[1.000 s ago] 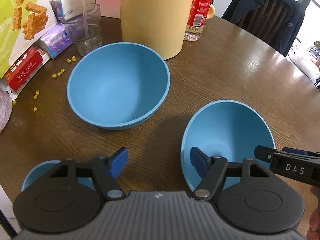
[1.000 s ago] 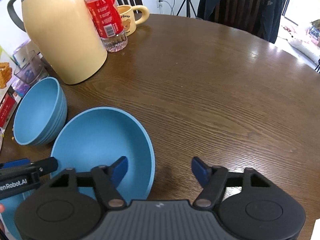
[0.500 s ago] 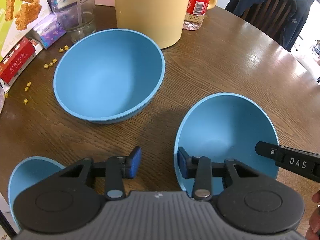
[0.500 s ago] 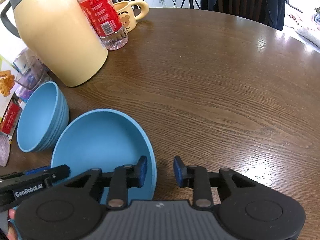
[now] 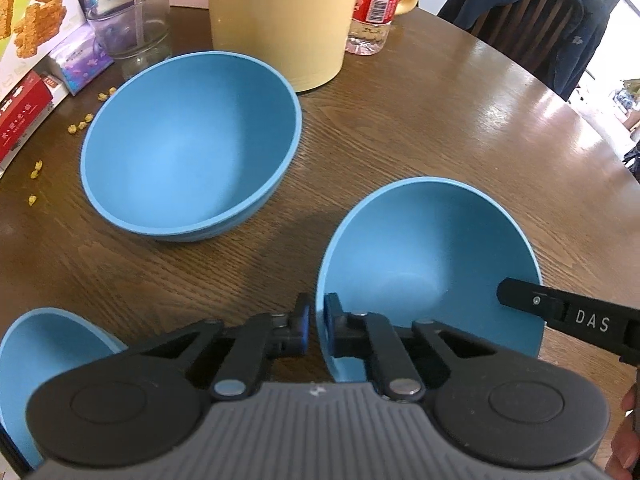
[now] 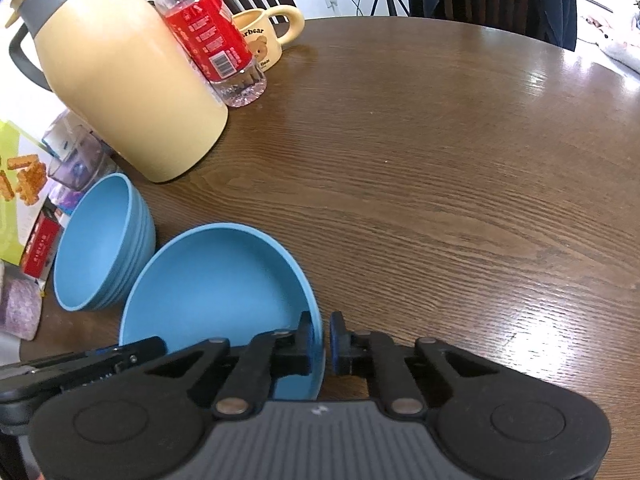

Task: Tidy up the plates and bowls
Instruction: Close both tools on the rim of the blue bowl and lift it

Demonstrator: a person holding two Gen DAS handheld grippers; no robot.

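Note:
A single blue bowl point(image 5: 432, 256) stands on the brown table, close in front of both grippers. My left gripper point(image 5: 316, 324) is shut on its left rim, one pad inside the wall and one outside. My right gripper point(image 6: 322, 340) is shut on the opposite rim of the same blue bowl point(image 6: 216, 292). Left of it sits a stack of blue bowls point(image 5: 188, 136), also seen in the right wrist view point(image 6: 100, 248). A third blue bowl point(image 5: 48, 344) shows partly at the bottom left edge of the left wrist view.
A tall yellow jug point(image 6: 128, 92), a red-labelled water bottle point(image 6: 208, 40) and a bear mug point(image 6: 264, 36) stand behind the bowls. A glass point(image 5: 128, 20), snack boxes point(image 5: 24, 80) and yellow crumbs point(image 5: 78, 126) lie at the left. A chair with a dark jacket point(image 5: 560, 20) stands beyond the table.
Both grippers went from wide open to shut, each pinching a rim of the near blue bowl. Both cameras dipped slightly towards the bowl.

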